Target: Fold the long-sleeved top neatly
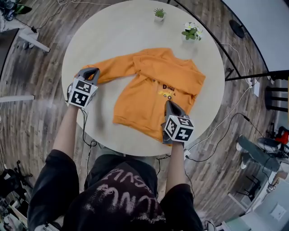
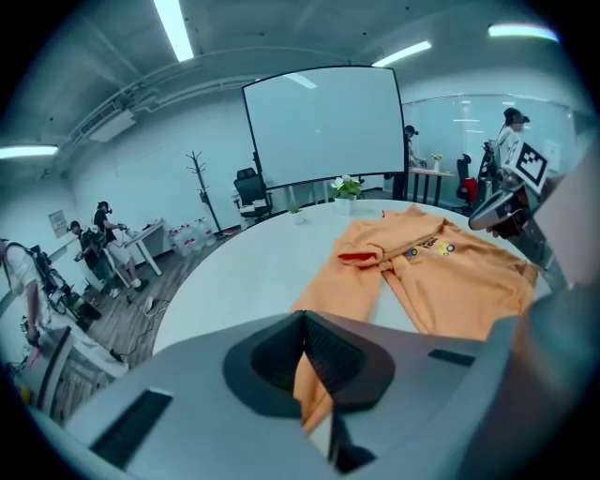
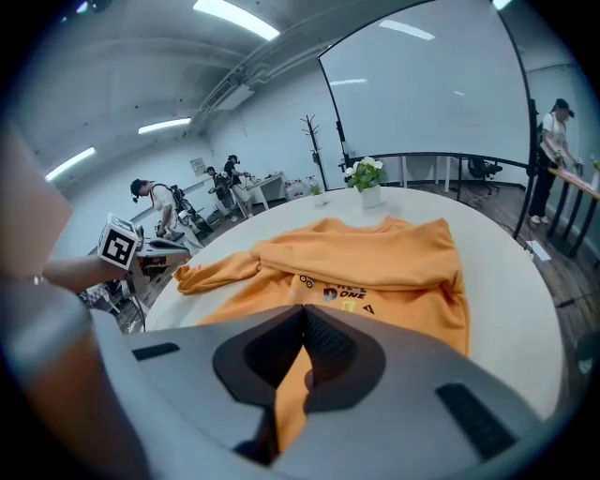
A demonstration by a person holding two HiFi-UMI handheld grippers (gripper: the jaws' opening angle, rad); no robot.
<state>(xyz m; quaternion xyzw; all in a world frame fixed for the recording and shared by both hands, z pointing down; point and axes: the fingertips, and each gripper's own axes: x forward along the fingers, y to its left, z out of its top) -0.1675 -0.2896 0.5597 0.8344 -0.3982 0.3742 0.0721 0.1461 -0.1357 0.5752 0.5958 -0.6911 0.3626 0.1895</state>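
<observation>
Floorboards [image 1: 36, 113] surround one round pale table [image 1: 135, 27] in an office room with a large white screen [image 2: 323, 122]. Two small potted plants [image 1: 159, 13] [image 1: 192, 31] stand near the table's far edge. One orange long-sleeved top [image 1: 153, 90] lies spread mid-table. Of two tools, the left hand-held gripper [image 1: 92, 72] is clamped on a sleeve end and the right hand-held gripper [image 1: 169, 104] on the hem

Left gripper [image 1: 92, 71], right gripper [image 1: 169, 104]: jaws clamped, pointing downward.
</observation>
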